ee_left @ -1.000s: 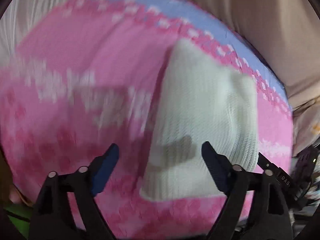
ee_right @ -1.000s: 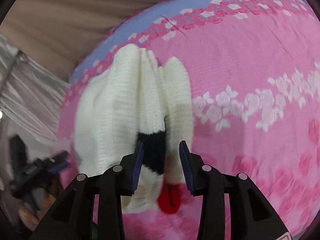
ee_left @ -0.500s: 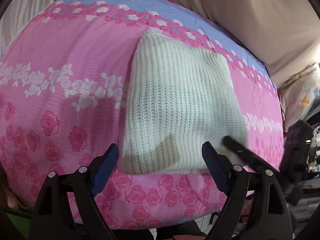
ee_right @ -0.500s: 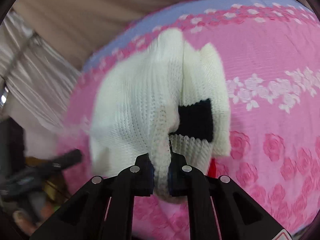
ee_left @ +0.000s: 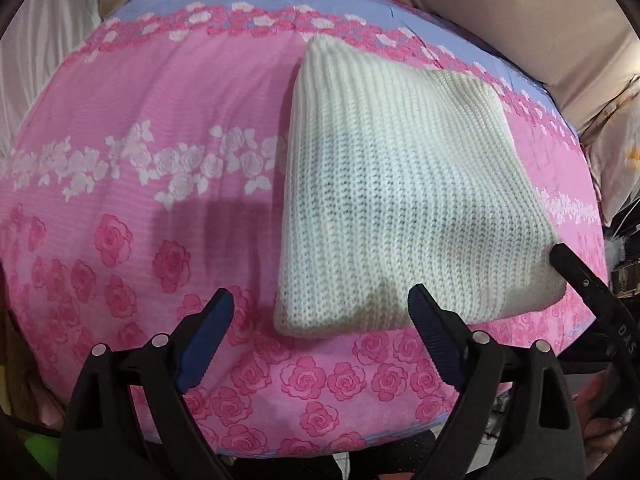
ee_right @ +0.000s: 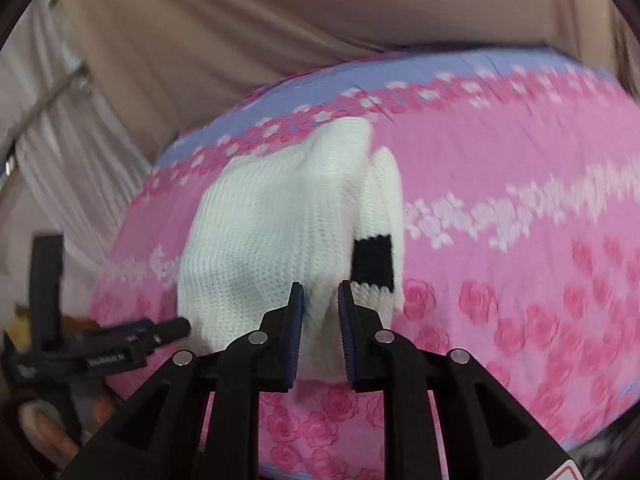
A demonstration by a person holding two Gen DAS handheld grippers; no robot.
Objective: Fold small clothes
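Near the bedspread's (ee_left: pixel 168 92) front edge, your right gripper (ee_right: pixel 319 312), parted narrowly, releases the folded white knit sweater (ee_left: pixel 400 184); left gripper (ee_left: pixel 320 312) gapes wide: press the fold flat next.

Garment: white knit sweater (ee_left: pixel 404 200), folded flat, lying on the bedspread.
Surface: pink rose-print bedspread (ee_left: pixel 160 160), blue band along its far edge.
Left gripper (ee_left: pixel 320 320): fingers spread wide, nothing between them, near the sweater's front edge.
Right gripper (ee_left: pixel 588 284): black finger at the sweater's right corner.
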